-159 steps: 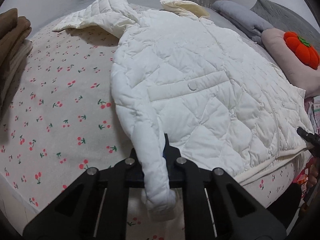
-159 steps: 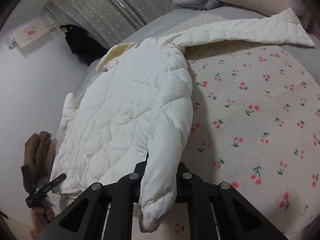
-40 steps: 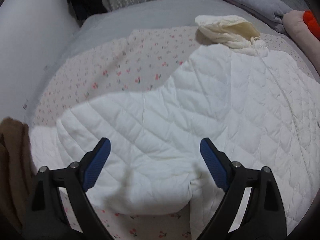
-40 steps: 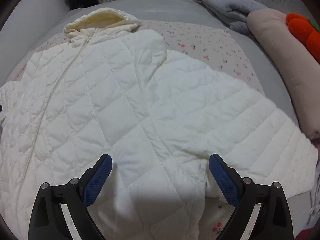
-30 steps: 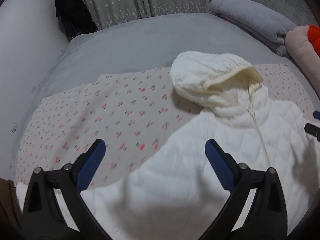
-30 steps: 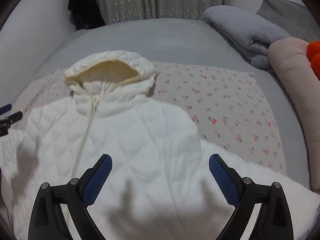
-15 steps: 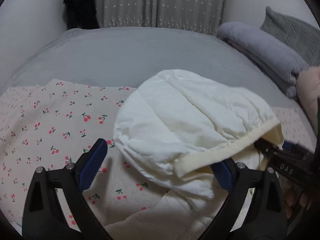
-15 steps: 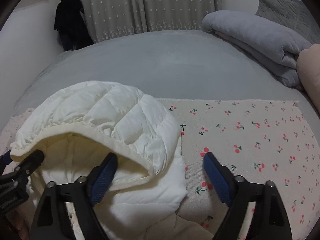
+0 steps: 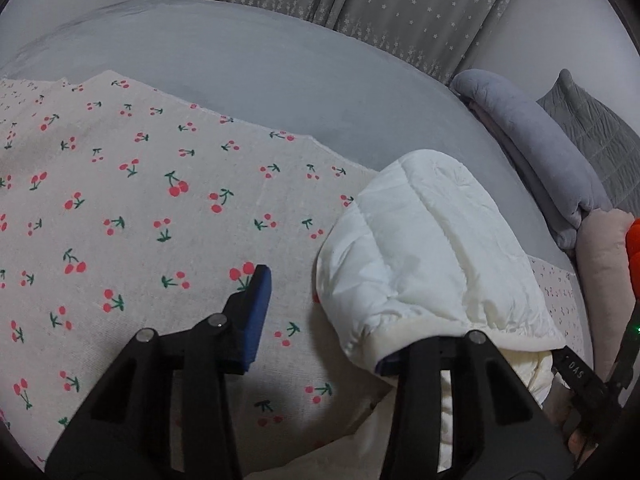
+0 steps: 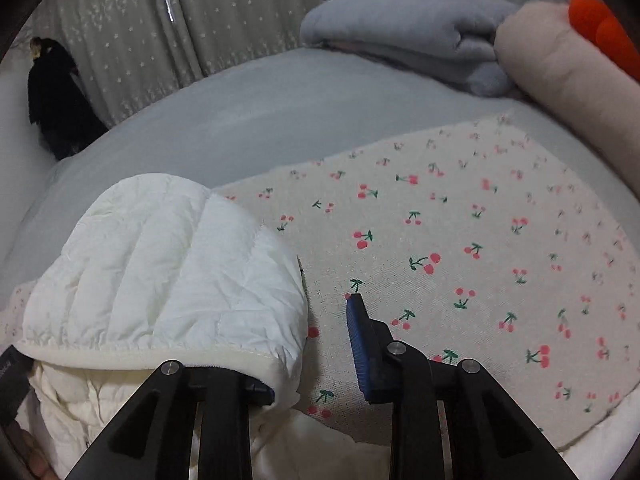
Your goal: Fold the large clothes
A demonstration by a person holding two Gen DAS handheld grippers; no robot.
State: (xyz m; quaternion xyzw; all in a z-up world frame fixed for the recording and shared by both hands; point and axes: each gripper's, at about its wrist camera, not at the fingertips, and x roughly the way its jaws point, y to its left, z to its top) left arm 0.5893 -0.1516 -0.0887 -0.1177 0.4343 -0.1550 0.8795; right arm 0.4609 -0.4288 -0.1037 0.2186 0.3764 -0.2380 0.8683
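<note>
Your left gripper sits at the bottom centre of its frame with the jaws spread wide and nothing clamped. One blue ribbed pad stands over the cherry-print sheet; the other finger is slipped under the cream rim of the hood, so that pad is mostly hidden. The hood is puffy, quilted white fabric with long stitched channels. It forms a rounded dome at lower right of that frame, its soft fleece-like edge draped over the black finger.

Your right gripper is also parted wide at the bottom of its view, closed on nothing. Its blue pad is clear of the cloth at centre, while the other finger lies beneath the hood's elasticated hem at lower left. The rest of the white jacket bunches in crinkled folds below the hood, at the lower left corner.

The sheet is a flat woven cloth on a smooth grey bedcover. A rolled plush grey blanket and a pink bolster cushion lie at upper right.
</note>
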